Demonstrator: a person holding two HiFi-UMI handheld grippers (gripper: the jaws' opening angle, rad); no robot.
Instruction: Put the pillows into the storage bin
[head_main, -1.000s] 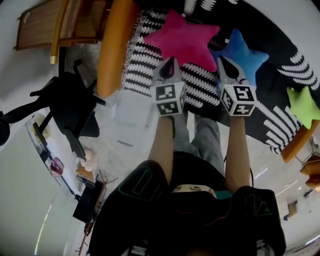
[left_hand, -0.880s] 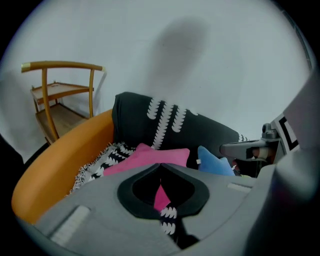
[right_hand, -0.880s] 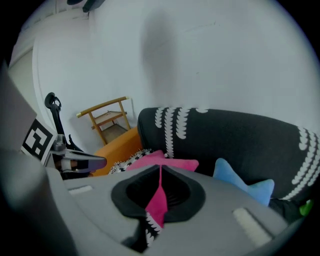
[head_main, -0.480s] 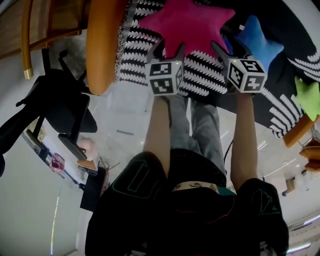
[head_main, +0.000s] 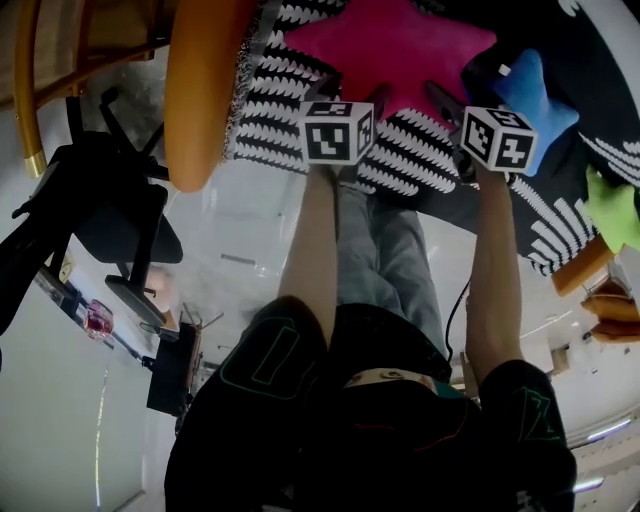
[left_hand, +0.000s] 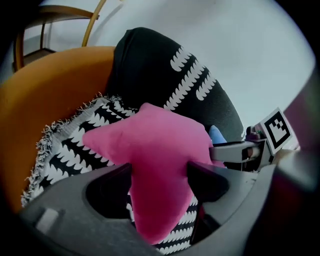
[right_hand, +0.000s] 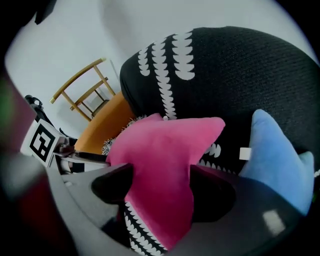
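Three pillows — pink star (head_main: 400, 45), blue star (head_main: 535, 95), green star (head_main: 612, 210); left gripper (left_hand: 160, 175), right gripper (right_hand: 160, 182) — jaws just opened astride pink.

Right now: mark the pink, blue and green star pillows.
pink star-shaped plush pillow (head_main: 395, 48), head view, centre.
blue star-shaped plush pillow (head_main: 537, 90), head view, centre.
green star-shaped plush pillow (head_main: 613, 210), head view, centre.
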